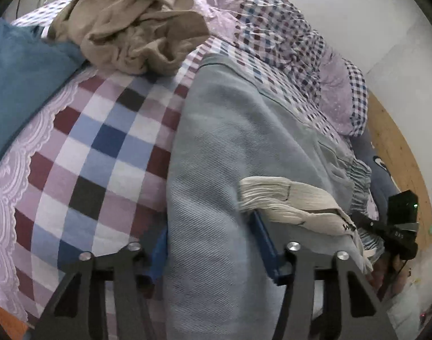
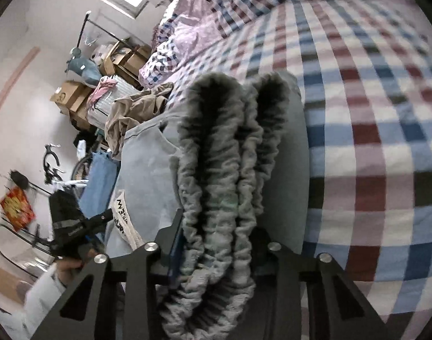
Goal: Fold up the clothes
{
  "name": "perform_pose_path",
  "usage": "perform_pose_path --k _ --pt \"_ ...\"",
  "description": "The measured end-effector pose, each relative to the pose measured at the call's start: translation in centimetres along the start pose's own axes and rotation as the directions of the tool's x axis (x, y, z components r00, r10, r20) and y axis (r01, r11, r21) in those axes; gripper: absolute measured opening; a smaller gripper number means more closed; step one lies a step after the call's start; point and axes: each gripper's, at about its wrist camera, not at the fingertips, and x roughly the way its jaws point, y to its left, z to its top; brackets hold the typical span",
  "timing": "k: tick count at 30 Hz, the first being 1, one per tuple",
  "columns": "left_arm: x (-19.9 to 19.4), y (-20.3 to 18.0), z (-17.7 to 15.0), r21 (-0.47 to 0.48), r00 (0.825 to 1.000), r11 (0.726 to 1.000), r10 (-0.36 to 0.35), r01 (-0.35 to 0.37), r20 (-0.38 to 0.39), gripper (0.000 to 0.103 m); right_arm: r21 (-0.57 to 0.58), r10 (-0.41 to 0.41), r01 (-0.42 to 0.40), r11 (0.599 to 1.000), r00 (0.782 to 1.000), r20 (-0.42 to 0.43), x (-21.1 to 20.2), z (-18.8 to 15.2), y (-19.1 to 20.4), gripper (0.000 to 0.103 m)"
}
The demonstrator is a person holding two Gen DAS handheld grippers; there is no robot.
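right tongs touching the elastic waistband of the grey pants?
Touching. The right wrist view shows the gathered waistband bunched between the fingers of the right tongs, pressed against the blue pad of one finger.

A lived-in bedroom in a home.
A bed (image 1: 102, 147) with a checked cover fills both views, with a matching quilt (image 1: 287, 42) bunched by the white wall. Beyond it stand stacked cardboard boxes (image 2: 74, 99), a bicycle (image 2: 54, 167) and a wood floor (image 1: 397, 153).
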Motion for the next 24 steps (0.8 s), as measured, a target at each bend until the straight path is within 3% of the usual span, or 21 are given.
perform_pose_path --k 4,8,9,12,15,19,22,24 --pt "-0.6 -0.4 -0.3 0.028 1.000 1.000 0.000 -0.001 0.021 0.055 -0.066 -0.015 0.018 0.998 0.999 0.051 -3.2 0.0 1.2 0.031" --pt "0.3 -0.6 -0.3 0.043 0.999 0.998 0.055 -0.055 0.000 0.064 0.020 -0.090 0.090 0.996 0.996 -0.011 -0.3 -0.3 -2.4 0.033" --pt "0.1 -0.7 -0.3 0.049 0.998 0.997 0.067 -0.067 0.010 0.064 0.039 -0.075 0.075 0.996 0.997 0.000 -0.2 -0.5 -2.9 0.034" --pt "-0.6 -1.1 -0.3 0.071 0.993 0.991 0.106 -0.110 0.046 0.065 0.016 -0.114 0.114 0.993 0.993 -0.004 -1.2 -0.2 -2.3 0.039" --pt "-1.5 -1.4 0.2 0.084 0.983 0.984 0.145 -0.155 0.112 0.065 -0.088 -0.257 0.261 0.961 0.965 0.053 -3.0 -0.6 -0.4 0.050" --pt "-2.3 -3.0 1.5 0.112 0.971 0.982 0.129 -0.154 0.202 0.077 -0.170 -0.397 0.435 0.885 0.892 0.214 -6.2 -0.3 2.9 0.054" --pt "-2.7 -4.4 2.9 0.137 0.964 0.983 0.082 -0.120 0.252 0.079 -0.170 -0.360 0.427 0.888 0.876 0.320 -7.6 1.1 6.0 0.059" --pt "-2.1 -6.0 4.2 0.168 0.962 0.981 0.053 -0.101 0.269 0.083 -0.189 -0.354 0.436 0.880 0.866 0.353 -6.3 1.9 8.0 0.066"
